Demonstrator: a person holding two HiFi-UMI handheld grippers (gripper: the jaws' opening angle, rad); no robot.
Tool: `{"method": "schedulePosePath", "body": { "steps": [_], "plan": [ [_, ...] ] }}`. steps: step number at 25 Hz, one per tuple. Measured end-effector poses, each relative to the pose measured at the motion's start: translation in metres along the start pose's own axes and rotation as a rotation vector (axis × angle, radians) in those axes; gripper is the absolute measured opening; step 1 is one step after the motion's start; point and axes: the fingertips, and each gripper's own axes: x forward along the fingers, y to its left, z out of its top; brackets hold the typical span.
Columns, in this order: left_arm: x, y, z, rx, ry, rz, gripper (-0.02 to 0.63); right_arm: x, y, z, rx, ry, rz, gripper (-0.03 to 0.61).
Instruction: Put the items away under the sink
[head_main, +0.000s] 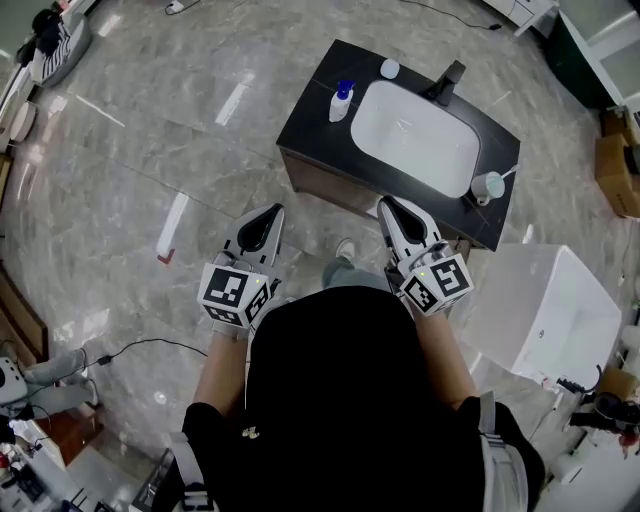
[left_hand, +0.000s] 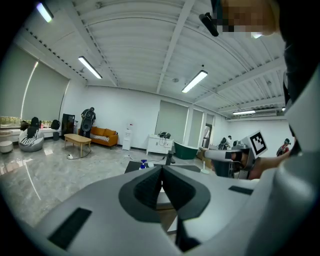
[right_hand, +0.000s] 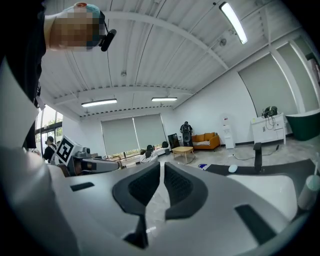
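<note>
A black vanity (head_main: 312, 110) with a white basin (head_main: 415, 135) stands ahead of me. On its counter are a blue-capped bottle (head_main: 342, 101), a small white round thing (head_main: 389, 68), a black faucet (head_main: 446, 82) and a cup with a toothbrush (head_main: 488, 186). My left gripper (head_main: 272, 213) is shut and empty, short of the vanity's front left. My right gripper (head_main: 389, 206) is shut too, holding nothing, just before the vanity's front edge. The left gripper view has its shut gripper (left_hand: 161, 167) aimed at the bottle (left_hand: 143, 164). In the right gripper view the shut gripper (right_hand: 161, 164) sits beside the faucet (right_hand: 257, 150).
A white tub-like unit (head_main: 545, 310) stands to the right, close to my right arm. Cardboard boxes (head_main: 617, 175) sit at the far right. A black cable (head_main: 130, 345) lies on the marble floor at the left, with a red tape mark (head_main: 165, 258) nearby.
</note>
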Motion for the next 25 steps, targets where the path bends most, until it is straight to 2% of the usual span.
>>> {"method": "schedulePosePath", "body": {
  "steps": [4, 14, 18, 25],
  "plan": [
    [0.035, -0.003, 0.014, 0.016, -0.012, 0.034, 0.023, 0.014, -0.038, 0.008, 0.005, 0.017, 0.036, 0.044],
    [0.098, 0.008, 0.015, 0.023, 0.048, 0.114, 0.023, 0.040, -0.106, 0.011, 0.040, 0.038, 0.070, 0.044],
    [0.114, 0.017, 0.014, 0.018, 0.069, 0.104, 0.023, 0.047, -0.117, 0.010, 0.052, 0.045, 0.051, 0.044],
    [0.142, 0.042, 0.007, 0.000, 0.116, 0.029, 0.023, 0.066, -0.128, 0.002, 0.066, 0.070, -0.032, 0.044]
  ]
}}
